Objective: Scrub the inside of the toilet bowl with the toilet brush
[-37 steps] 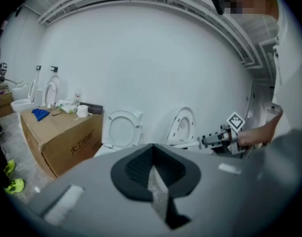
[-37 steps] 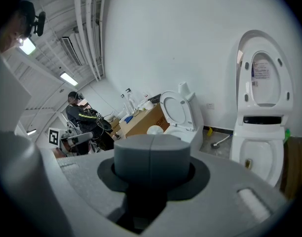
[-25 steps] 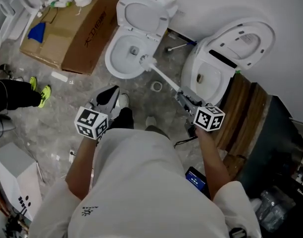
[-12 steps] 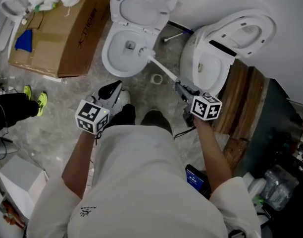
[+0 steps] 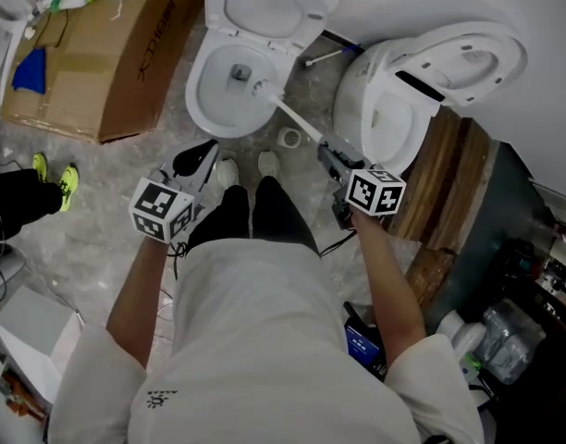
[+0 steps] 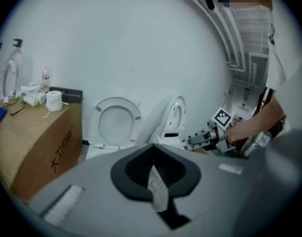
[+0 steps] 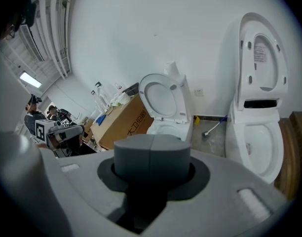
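**Jaws.** Right gripper: I am seeing its jaws pressing together, seam shut. In the head view the brush handle is running straight out of its front end, so I am judging that it is clamping the handle. Left gripper: its jaws are looking spread, with nothing between them. It is hanging idle at 9 o'clock of the right one, well apart from the work.

**Task item, location.** The brush is slanting toward 11 o'clock from the right gripper. Its head is sitting inside the toilet bowl, toward the bowl's 2 o'clock side and just beside the drain.

**Progress.**
- Brush taken up and put into the bowl: done.
- Scrubbing: I am judging it under way. The pictures are not showing me how much of the inner wall has been covered, so I am counting the rest of the wall and the rim as remaining.

**Count.**
- Grippers: two.
- Toilets: two, both with lids standing up. One is the toilet being worked at 12 o'clock. The second toilet is untouched at 1 o'clock.
- Brushes in hand: one.
- Cardboard box: one, at 10 o'clock.
- Small ring: one, lying on the floor under the handle.
- Long-handled tool: one, lying on the floor between the toilets.
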The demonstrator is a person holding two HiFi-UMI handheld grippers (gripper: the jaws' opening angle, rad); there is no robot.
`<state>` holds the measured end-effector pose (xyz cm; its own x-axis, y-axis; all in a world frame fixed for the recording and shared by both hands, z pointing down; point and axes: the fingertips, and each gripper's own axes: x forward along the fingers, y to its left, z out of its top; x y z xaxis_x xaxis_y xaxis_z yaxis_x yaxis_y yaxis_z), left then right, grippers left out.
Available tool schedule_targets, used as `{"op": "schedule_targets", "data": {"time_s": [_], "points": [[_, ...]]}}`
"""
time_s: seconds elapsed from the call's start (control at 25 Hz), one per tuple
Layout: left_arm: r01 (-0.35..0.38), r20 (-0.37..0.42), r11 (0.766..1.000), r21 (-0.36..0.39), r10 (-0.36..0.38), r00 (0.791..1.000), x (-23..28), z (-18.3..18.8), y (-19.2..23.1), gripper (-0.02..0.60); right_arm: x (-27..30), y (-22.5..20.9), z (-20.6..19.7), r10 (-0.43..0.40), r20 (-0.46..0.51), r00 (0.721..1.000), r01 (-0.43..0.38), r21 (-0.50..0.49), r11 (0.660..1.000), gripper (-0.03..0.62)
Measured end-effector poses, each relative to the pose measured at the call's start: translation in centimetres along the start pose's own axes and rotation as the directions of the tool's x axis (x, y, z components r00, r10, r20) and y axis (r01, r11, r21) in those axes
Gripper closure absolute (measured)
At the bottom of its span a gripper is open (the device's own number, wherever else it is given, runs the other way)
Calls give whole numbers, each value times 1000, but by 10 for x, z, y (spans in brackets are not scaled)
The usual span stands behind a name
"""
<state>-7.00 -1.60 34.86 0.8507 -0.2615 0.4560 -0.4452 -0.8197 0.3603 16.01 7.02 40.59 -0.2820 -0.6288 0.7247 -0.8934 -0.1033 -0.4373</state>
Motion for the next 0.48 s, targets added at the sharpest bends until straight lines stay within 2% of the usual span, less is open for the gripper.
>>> {"op": "schedule_targets", "data": {"time_s": [0.28,0.48], "points": [[-43,5,998,-45,43,999,30,-10,20,595,59,-29,-12,2,-66,998,1,39,999,448],[-79,29,993,-90,82,996,53,-13,34,595,109,-47,-13,10,-133,991,-9,14,1000,448]]}}
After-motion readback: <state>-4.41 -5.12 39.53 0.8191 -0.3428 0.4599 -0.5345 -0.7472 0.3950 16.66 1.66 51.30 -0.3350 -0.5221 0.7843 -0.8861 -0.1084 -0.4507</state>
